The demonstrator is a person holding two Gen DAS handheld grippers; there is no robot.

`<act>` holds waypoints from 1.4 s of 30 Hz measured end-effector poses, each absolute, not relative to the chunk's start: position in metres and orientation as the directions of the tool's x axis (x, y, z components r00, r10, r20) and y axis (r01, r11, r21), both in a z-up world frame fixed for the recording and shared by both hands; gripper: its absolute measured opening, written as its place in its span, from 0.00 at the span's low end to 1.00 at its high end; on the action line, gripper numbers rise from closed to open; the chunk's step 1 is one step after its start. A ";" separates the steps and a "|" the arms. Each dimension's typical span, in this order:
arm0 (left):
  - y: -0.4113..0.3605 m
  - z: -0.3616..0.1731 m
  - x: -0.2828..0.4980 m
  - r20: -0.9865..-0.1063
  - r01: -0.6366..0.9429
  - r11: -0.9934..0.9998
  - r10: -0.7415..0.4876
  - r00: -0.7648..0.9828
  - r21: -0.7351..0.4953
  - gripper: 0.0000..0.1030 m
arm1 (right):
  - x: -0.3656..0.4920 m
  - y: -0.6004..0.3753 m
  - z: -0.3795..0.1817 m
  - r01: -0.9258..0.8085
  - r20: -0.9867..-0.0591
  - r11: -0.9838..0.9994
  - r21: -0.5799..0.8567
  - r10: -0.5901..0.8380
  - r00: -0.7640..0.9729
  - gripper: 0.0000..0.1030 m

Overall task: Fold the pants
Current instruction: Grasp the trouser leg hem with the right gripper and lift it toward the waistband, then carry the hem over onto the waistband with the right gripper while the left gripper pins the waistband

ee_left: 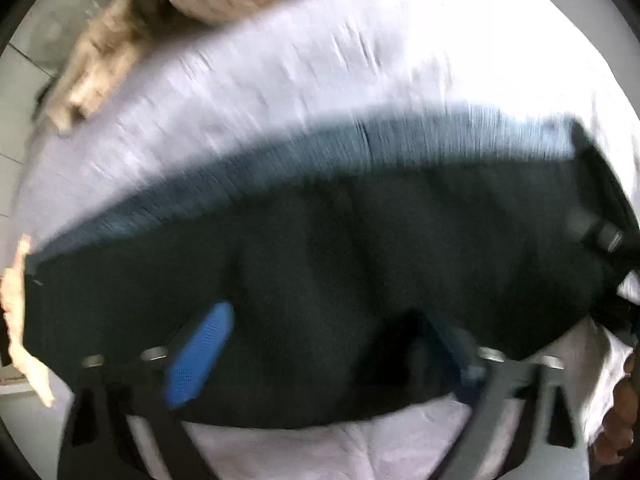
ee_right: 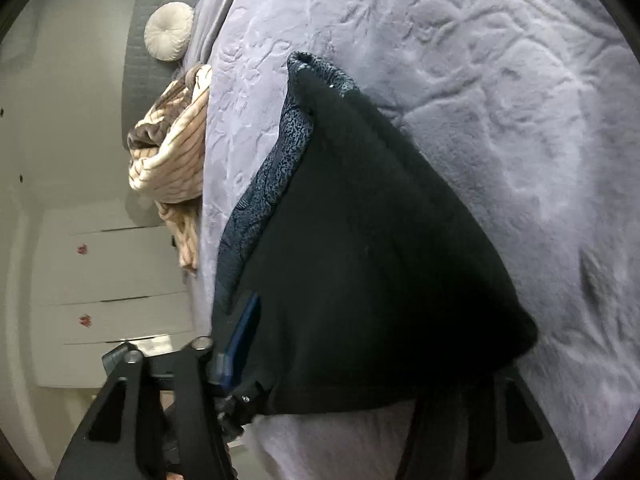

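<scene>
Dark navy, almost black pants (ee_left: 340,260) with a lighter speckled blue inner side fill the middle of the blurred left wrist view, stretched across the bed. My left gripper (ee_left: 320,356) has its blue-padded fingers (ee_left: 200,356) on either side of the cloth's near edge; the fabric hides the grip. In the right wrist view the pants (ee_right: 360,280) hang as a dark triangle over the bed. My right gripper (ee_right: 352,360) has one blue-padded finger (ee_right: 244,328) showing at the cloth's left edge; the other is hidden behind the fabric.
A pale lavender embossed bedspread (ee_right: 480,100) covers the bed. A tan striped blanket (ee_right: 172,160) lies at its edge, also in the left wrist view (ee_left: 168,8). A round cream cushion (ee_right: 168,36) leans on a grey headboard. White drawers (ee_right: 112,280) stand beside the bed.
</scene>
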State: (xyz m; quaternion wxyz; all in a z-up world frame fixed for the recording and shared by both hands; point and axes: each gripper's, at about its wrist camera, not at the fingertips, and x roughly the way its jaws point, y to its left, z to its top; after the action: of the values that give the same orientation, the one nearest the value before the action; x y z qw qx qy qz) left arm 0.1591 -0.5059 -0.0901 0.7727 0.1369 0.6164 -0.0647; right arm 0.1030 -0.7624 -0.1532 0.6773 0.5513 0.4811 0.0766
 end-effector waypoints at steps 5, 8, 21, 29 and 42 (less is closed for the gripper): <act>-0.506 -0.085 0.202 -0.952 0.223 0.968 0.043 0.304 0.115 0.85 | 0.101 -0.763 -0.159 0.414 -0.552 0.376 0.829 0.668 0.499 0.19; -0.517 -0.135 0.216 -0.954 0.262 0.950 0.093 0.286 0.171 0.98 | 0.101 -0.761 -0.161 0.418 -0.555 0.376 0.827 0.665 0.500 0.20; -0.478 -0.116 0.169 -0.969 0.224 0.971 0.025 0.245 0.081 1.00 | 0.110 -0.747 -0.105 0.335 -0.601 0.502 0.797 0.605 0.522 0.17; -0.456 -0.113 0.171 -0.974 0.219 0.976 -0.063 0.217 -0.014 1.00 | 0.128 -0.679 -0.022 0.172 -0.734 0.778 0.604 0.459 0.501 0.16; -0.237 -0.062 0.138 -0.956 -0.017 1.000 0.003 0.292 -0.002 1.00 | 0.156 -0.459 0.007 -0.082 -0.888 0.984 0.158 0.178 0.425 0.31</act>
State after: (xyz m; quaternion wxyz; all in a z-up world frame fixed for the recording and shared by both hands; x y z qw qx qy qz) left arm 0.1383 -0.2368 -0.0621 0.8036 -0.0057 0.5951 0.0062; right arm 0.1558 -0.4593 0.0071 0.8428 0.0454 0.5307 0.0771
